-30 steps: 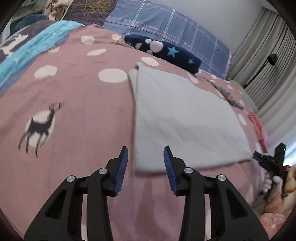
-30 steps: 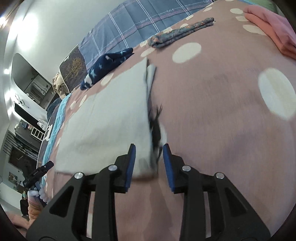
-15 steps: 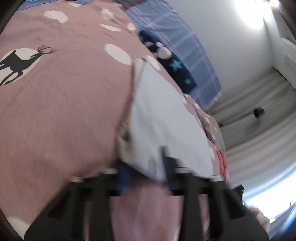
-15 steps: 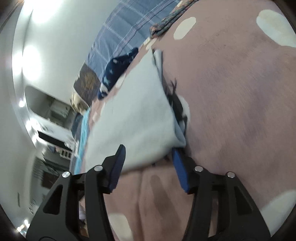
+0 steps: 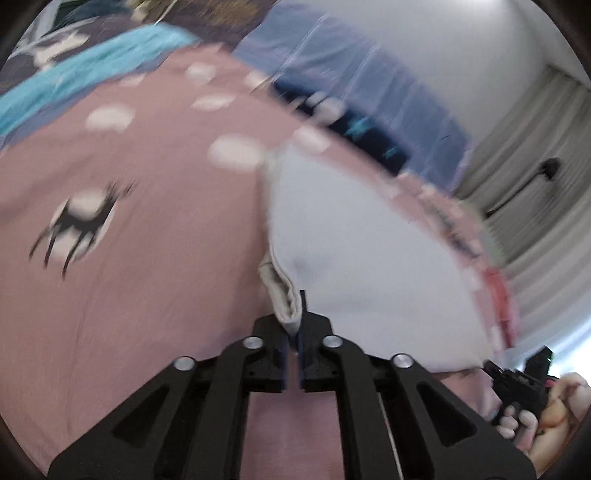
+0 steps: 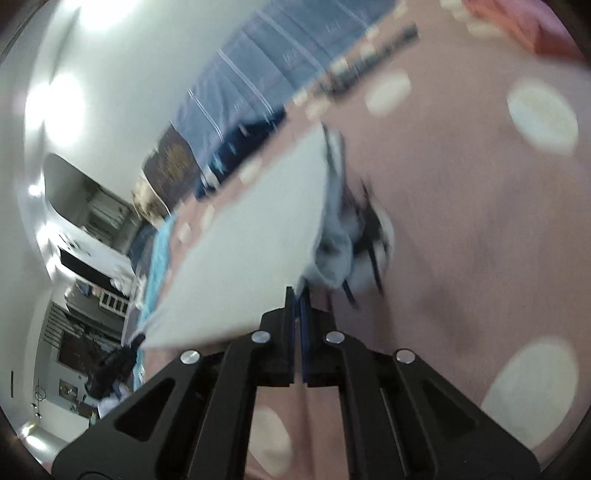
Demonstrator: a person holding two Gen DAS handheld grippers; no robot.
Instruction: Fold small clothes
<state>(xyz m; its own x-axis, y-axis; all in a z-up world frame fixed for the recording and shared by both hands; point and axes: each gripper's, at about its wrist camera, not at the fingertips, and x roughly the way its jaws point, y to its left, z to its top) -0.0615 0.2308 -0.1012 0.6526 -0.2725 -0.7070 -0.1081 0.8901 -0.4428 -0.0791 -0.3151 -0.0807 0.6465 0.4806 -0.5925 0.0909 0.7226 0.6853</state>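
Observation:
A pale grey folded garment (image 5: 362, 251) lies on the pink dotted bedspread (image 5: 155, 258). My left gripper (image 5: 293, 325) is shut on the garment's near left corner and lifts it. In the right wrist view my right gripper (image 6: 298, 306) is shut on the garment's (image 6: 258, 236) near right corner, and the near edge hangs raised above the bed. The right gripper also shows at the lower right of the left wrist view (image 5: 517, 380). Both views are blurred by motion.
A navy star-patterned cloth (image 5: 354, 118) and a blue plaid pillow (image 5: 351, 66) lie at the head of the bed. A dark patterned cloth (image 6: 369, 62) and a pink garment (image 6: 535, 26) lie to the right. A deer print (image 5: 81, 218) marks the bedspread.
Both grippers went from open at the garment's near edge to shut on its two near corners. The near edge has lifted off the bed.

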